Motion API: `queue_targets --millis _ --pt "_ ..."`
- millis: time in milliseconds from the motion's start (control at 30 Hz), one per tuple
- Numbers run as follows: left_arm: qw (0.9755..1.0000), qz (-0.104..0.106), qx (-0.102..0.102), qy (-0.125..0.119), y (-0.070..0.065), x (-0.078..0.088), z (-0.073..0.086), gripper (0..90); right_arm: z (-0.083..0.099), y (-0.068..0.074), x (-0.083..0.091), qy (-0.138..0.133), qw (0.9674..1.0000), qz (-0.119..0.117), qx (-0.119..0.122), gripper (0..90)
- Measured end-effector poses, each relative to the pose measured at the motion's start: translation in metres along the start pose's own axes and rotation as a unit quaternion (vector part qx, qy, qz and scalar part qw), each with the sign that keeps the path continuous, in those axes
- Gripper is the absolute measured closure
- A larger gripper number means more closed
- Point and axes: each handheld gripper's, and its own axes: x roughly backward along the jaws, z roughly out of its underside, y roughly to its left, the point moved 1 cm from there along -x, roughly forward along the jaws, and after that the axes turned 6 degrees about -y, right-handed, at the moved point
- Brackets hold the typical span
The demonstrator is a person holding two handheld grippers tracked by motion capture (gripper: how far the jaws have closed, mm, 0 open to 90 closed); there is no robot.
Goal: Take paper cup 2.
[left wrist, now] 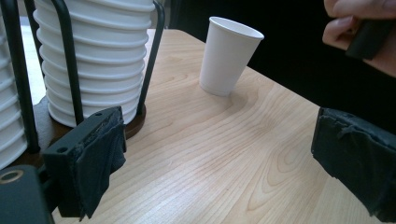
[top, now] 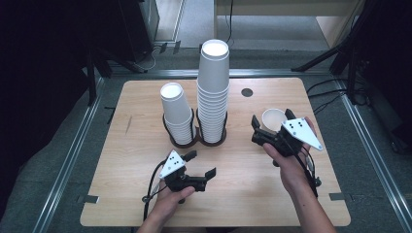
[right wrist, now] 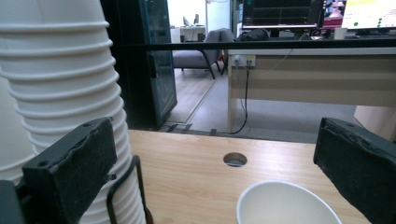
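A single white paper cup (top: 273,118) (left wrist: 229,56) (right wrist: 286,205) stands upright on the wooden table (top: 243,194), right of two cup stacks. The tall stack (top: 214,92) (right wrist: 60,93) and the shorter stack (top: 176,112) each sit in a black wire holder. My right gripper (top: 272,120) (right wrist: 215,172) hovers over the single cup, jaws wide apart on either side of its rim and clear of it. Near the front of the table my left gripper (top: 200,164) (left wrist: 215,163) is open with nothing between its jaws, pointing toward the tall stack (left wrist: 93,60) and the cup.
A round cable hole (top: 247,92) (right wrist: 235,159) lies in the table behind the single cup. Black stand legs and cables run along the floor around the table. The person's right hand (left wrist: 359,32) shows at the top right of the left gripper view.
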Motion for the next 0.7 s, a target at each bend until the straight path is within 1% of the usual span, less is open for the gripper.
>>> queue_targets --millis 100,167,233,300,367,433,467,500,533,633,700 --pt "1.0 -0.007 -0.002 -0.001 -0.001 0.0 0.0 3.1 -0.006 0.006 -0.004 -0.001 1.0 -0.008 0.001 0.0" --pt "0.9998 -0.018 -0.005 -0.006 -0.003 0.0 -0.001 3.1 -0.012 0.011 -0.007 0.0 0.9999 -0.013 0.002 0.0" --pt "0.9993 -0.035 -0.001 -0.011 -0.003 0.0 -0.003 1.1 -0.018 0.015 -0.01 0.002 0.9998 -0.02 0.001 0.0" --pt "0.9984 -0.053 0.003 -0.02 -0.003 -0.002 -0.007 1.1 -0.022 0.018 -0.012 0.007 0.9997 -0.023 0.004 0.0" --pt "0.9976 -0.064 -0.004 -0.025 -0.005 -0.003 -0.011 1.0 -0.028 0.022 -0.014 0.014 0.9994 -0.03 0.006 0.0" --pt "0.996 -0.082 -0.019 -0.028 -0.007 -0.007 -0.016 1.1 -0.032 0.026 -0.015 0.019 0.9991 -0.036 0.008 0.0" --pt "0.9955 -0.086 -0.024 -0.03 -0.007 -0.008 -0.018 1.1 -0.035 0.029 -0.016 0.022 0.9988 -0.042 0.008 0.0" --pt "0.9946 -0.095 -0.027 -0.032 -0.007 -0.011 -0.022 1.1 -0.037 0.03 -0.017 0.024 0.9987 -0.045 0.008 0.0" --pt "0.9941 -0.098 -0.028 -0.036 -0.007 -0.013 -0.024 1.0 -0.04 0.033 -0.018 0.027 0.9984 -0.05 0.009 0.0" --pt "0.992 -0.114 -0.031 -0.046 -0.006 -0.02 -0.032 1.1 -0.047 0.039 -0.022 0.024 0.9979 -0.059 0.006 0.0" --pt "0.9897 -0.129 -0.04 -0.048 -0.006 -0.025 -0.038 1.1 -0.05 0.043 -0.025 0.022 0.9977 -0.063 0.006 0.0"
